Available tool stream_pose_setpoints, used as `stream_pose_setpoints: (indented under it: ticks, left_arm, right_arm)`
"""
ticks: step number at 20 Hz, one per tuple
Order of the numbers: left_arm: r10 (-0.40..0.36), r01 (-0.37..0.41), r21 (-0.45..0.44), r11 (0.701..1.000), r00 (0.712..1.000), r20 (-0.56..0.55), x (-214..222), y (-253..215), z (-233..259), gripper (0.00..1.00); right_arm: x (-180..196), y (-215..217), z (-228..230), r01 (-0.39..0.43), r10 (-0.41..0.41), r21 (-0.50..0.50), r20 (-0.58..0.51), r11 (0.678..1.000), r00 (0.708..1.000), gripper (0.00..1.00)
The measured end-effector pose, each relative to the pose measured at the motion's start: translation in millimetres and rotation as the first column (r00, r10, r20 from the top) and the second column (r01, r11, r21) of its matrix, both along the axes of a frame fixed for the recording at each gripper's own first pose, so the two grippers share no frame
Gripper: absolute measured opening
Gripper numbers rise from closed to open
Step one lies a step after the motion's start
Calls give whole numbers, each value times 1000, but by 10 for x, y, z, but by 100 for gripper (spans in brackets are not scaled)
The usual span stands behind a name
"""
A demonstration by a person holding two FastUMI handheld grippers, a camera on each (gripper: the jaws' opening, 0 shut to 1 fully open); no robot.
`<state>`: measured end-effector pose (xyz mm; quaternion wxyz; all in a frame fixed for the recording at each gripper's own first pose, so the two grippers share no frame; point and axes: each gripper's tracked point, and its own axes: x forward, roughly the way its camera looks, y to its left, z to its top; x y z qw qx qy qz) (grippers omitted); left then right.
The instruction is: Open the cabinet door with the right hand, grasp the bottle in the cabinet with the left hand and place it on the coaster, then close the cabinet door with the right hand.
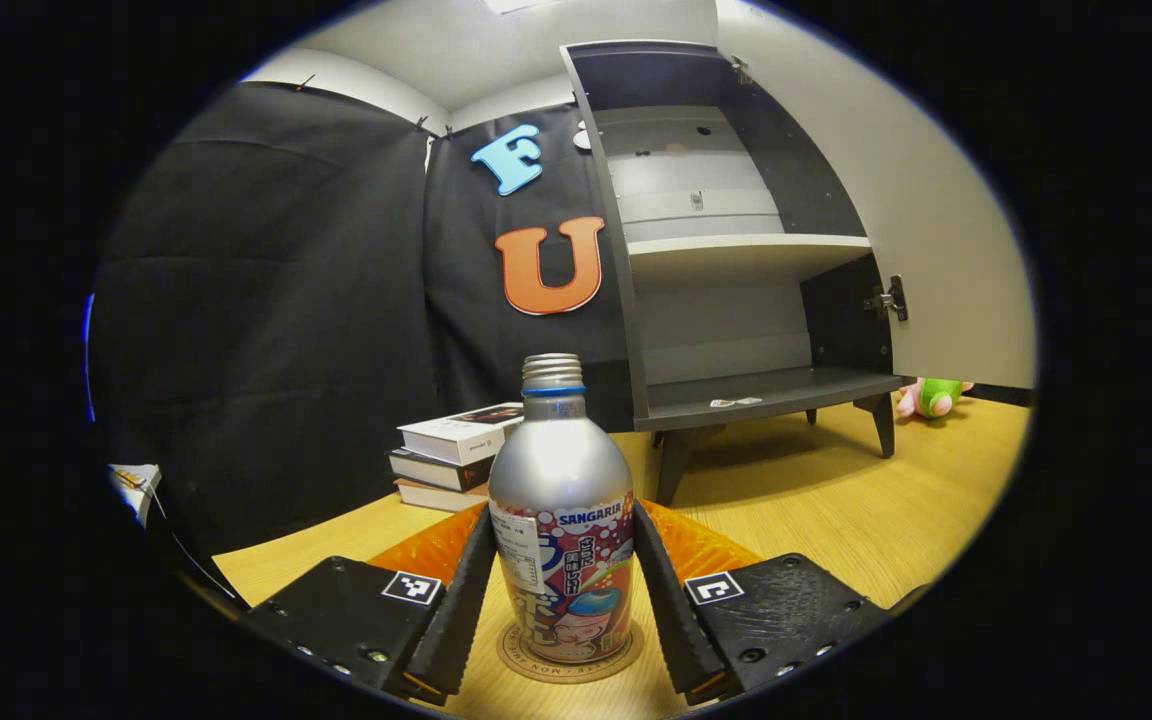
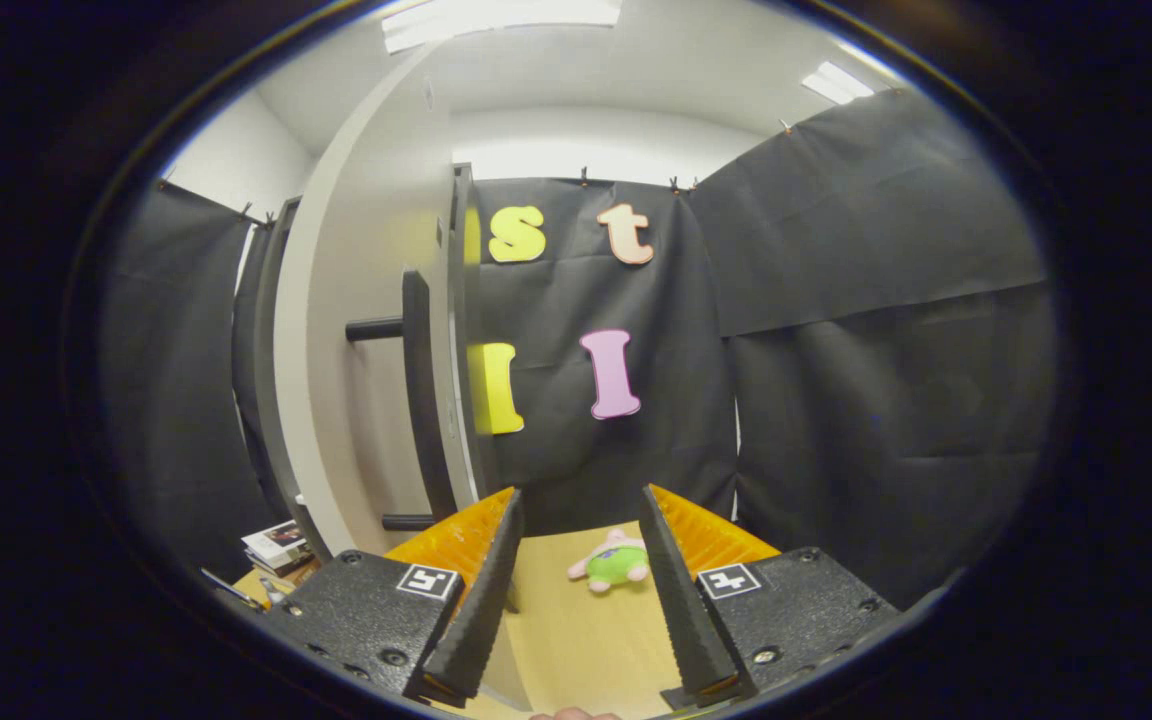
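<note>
A silver bottle (image 1: pixel 561 520) with a printed label and a screw top stands upright on a round coaster (image 1: pixel 521 655) on the wooden table. My left gripper (image 1: pixel 571 600) is open, one finger close along each side of the bottle. Behind it the dark cabinet (image 1: pixel 736 250) stands with its white door (image 1: pixel 946 250) swung open to the right and its shelves bare. In the right gripper view that door (image 2: pixel 366 350) is seen nearly edge-on, with its dark bar handle (image 2: pixel 416 400) ahead and to the left. My right gripper (image 2: pixel 581 590) is open and holds nothing.
A stack of books (image 1: pixel 456 450) lies left of the cabinet. A pink and green plush toy (image 2: pixel 611 562) sits on the table beyond the door, also seen past the cabinet's leg (image 1: pixel 931 397). Black cloth walls close the booth all round.
</note>
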<state>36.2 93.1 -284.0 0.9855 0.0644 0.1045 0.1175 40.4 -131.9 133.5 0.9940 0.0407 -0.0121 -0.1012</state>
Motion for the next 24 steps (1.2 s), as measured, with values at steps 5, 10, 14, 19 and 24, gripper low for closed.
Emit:
stream_pose_setpoints:
  ticks: [5,10,14,19,24]
  left_arm:
    - [14,-14,20,1000,999,29,-50,17,32,73]
    - [34,-34,7,999,999,24,-76,14,22,77]
    - [30,-30,-5,1000,999,16,-86,1,10,80]
    - [21,-21,-3,1000,1000,16,-69,7,54,94]
    - [33,-34,12,999,998,59,-78,71,372,96]
  right_arm:
    - [-13,14,23,11,-12,-43,-6,999,1000,73]
    - [-2,12,22,8,-8,-37,-9,999,1000,72]
    - [-9,7,26,8,-8,-37,-7,999,1000,72]
    - [-11,16,26,9,-9,-38,-3,999,1000,72]
    - [-22,14,36,8,-8,-39,3,999,1000,72]
